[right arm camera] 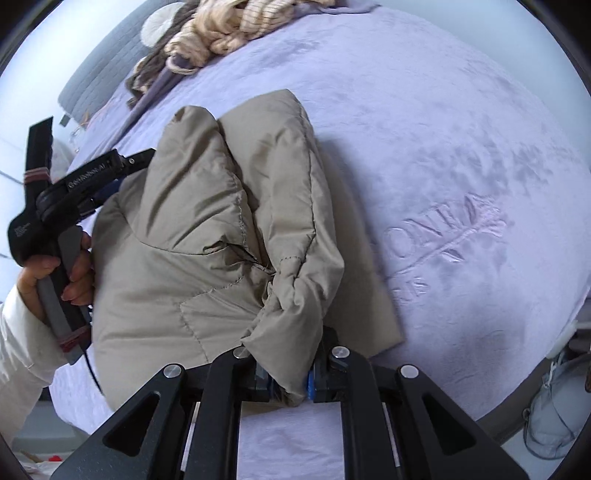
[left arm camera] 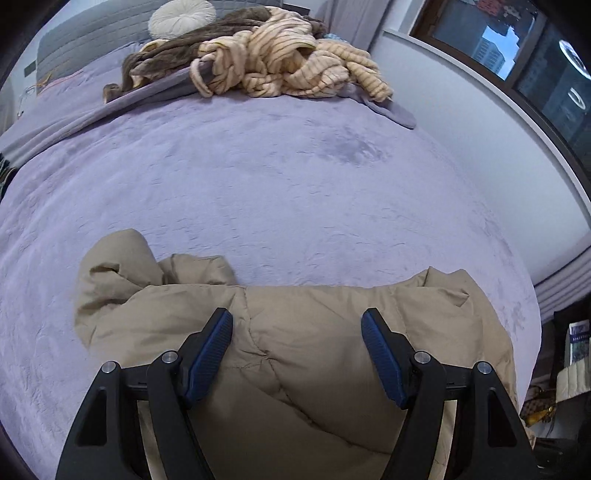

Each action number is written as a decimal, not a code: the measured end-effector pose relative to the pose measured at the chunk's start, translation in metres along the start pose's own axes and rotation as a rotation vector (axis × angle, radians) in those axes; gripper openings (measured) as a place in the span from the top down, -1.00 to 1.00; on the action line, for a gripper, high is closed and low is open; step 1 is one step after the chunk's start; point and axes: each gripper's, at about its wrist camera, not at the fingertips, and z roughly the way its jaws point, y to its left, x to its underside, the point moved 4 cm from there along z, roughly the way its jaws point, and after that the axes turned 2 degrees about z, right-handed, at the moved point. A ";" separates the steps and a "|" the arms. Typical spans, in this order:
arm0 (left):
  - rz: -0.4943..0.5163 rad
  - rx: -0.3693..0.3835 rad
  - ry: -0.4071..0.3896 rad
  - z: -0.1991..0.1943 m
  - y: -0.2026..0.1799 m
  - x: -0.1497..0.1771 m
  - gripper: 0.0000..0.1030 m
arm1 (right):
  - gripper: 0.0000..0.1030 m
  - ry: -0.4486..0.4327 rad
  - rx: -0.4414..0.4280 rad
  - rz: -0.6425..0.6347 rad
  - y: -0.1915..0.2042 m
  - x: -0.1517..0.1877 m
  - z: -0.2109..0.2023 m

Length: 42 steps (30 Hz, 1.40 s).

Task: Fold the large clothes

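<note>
A beige quilted puffer jacket lies bunched on the lilac bed cover, near its front edge. My left gripper hangs over the jacket with its blue pads spread wide and nothing pinched between them. In the right wrist view the same jacket fills the middle. My right gripper is shut on a thick fold of the jacket, which bulges out between its jaws. The left gripper's black body shows at the left of that view, held by a hand in a white sleeve.
A heap of cream striped and brown clothes lies at the far end of the bed, beside a round white cushion and a grey headboard. A white wall and a dark window stand to the right.
</note>
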 end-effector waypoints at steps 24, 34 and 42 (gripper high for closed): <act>0.010 -0.058 0.086 -0.006 0.002 0.008 -0.46 | 0.58 0.196 -0.107 -0.145 -0.023 -0.008 0.020; -0.131 -0.130 0.126 -0.090 0.030 0.073 -0.46 | 0.58 0.261 -0.118 -0.237 -0.033 0.010 0.034; -0.247 -0.175 0.155 -0.123 0.037 0.135 -1.00 | 0.57 0.286 -0.102 -0.273 -0.021 0.009 0.037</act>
